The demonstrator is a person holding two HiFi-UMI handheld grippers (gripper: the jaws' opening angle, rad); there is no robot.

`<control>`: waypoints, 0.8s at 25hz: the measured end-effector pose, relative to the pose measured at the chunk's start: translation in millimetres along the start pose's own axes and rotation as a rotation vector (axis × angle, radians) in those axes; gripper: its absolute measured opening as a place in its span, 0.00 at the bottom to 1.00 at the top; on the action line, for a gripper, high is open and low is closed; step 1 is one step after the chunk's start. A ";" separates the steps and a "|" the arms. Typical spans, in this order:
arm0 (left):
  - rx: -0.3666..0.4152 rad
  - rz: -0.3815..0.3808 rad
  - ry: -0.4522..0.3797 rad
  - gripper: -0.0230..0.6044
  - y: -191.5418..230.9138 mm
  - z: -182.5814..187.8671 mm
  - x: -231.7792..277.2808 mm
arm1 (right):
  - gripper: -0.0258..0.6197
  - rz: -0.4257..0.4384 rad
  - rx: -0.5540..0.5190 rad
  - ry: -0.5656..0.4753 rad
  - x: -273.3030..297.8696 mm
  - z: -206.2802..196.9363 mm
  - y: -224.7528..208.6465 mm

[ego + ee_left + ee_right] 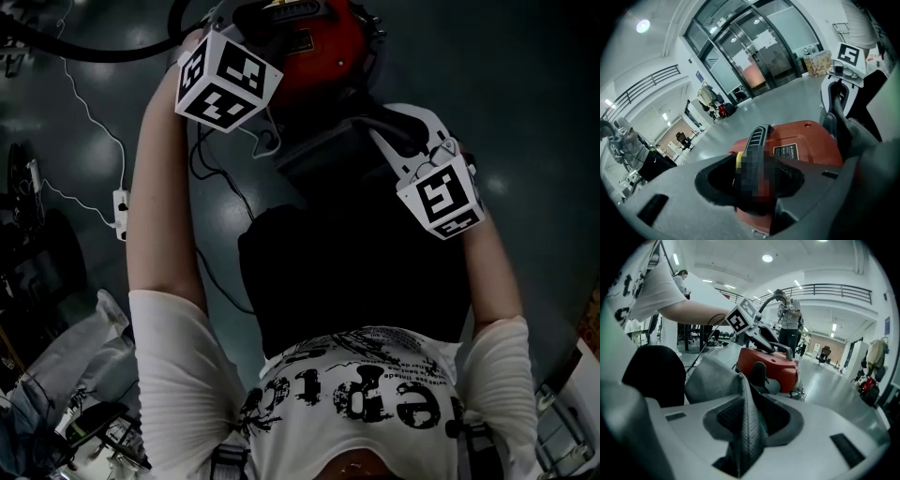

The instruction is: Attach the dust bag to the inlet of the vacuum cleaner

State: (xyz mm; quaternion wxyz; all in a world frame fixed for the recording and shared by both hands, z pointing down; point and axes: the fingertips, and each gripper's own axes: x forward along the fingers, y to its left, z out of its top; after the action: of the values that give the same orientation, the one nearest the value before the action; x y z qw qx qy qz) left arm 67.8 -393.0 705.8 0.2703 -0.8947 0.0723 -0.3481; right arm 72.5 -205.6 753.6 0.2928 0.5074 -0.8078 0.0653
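Observation:
A red vacuum cleaner [314,52] stands on the floor in front of me. Its black handle [757,138] runs between the jaws of my left gripper [757,187], which close against its sides; a mosaic patch covers part of the contact. The left gripper's marker cube [225,82] sits above the vacuum's left side. My right gripper [745,446] is shut on a fold of the grey woven dust bag [712,378], held just short of the red vacuum body [771,366]. In the head view the bag [323,155] lies dark below the vacuum, beside the right gripper's cube [441,197].
A white cable and socket strip [120,214] lie on the grey floor at left, with black cables near the vacuum. Plastic bags [66,375] sit at lower left. People stand in the hall [790,324], and glass doors [754,51] close the far side.

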 end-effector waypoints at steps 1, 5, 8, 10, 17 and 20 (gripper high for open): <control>0.001 0.016 -0.001 0.31 -0.6 1.5 -3.8 | 0.16 -0.019 -0.020 0.002 -1.4 0.5 0.3; -0.028 0.099 -0.058 0.36 -6.3 13.9 -45.7 | 0.18 -0.069 -0.062 -0.025 -20.5 13.8 1.4; -0.174 0.145 -0.150 0.36 -33.2 20.0 -90.9 | 0.18 -0.128 -0.081 -0.136 -52.6 45.3 -2.6; -0.310 0.180 -0.230 0.36 -53.9 21.2 -116.7 | 0.18 -0.180 -0.025 -0.235 -71.5 66.9 -9.8; -0.856 0.436 -0.378 0.04 -65.2 2.0 -181.2 | 0.04 -0.340 0.173 -0.399 -78.6 91.8 -26.6; -0.873 0.455 -0.350 0.04 -58.2 -1.5 -193.4 | 0.04 -0.327 0.217 -0.388 -70.9 100.4 -23.3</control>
State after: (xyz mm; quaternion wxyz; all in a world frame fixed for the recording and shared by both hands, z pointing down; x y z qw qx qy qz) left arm -81.1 -283.2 624.9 -0.0512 -0.9305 0.3570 -0.0634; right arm 73.9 -201.8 628.6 0.0832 0.6627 -0.7443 0.0051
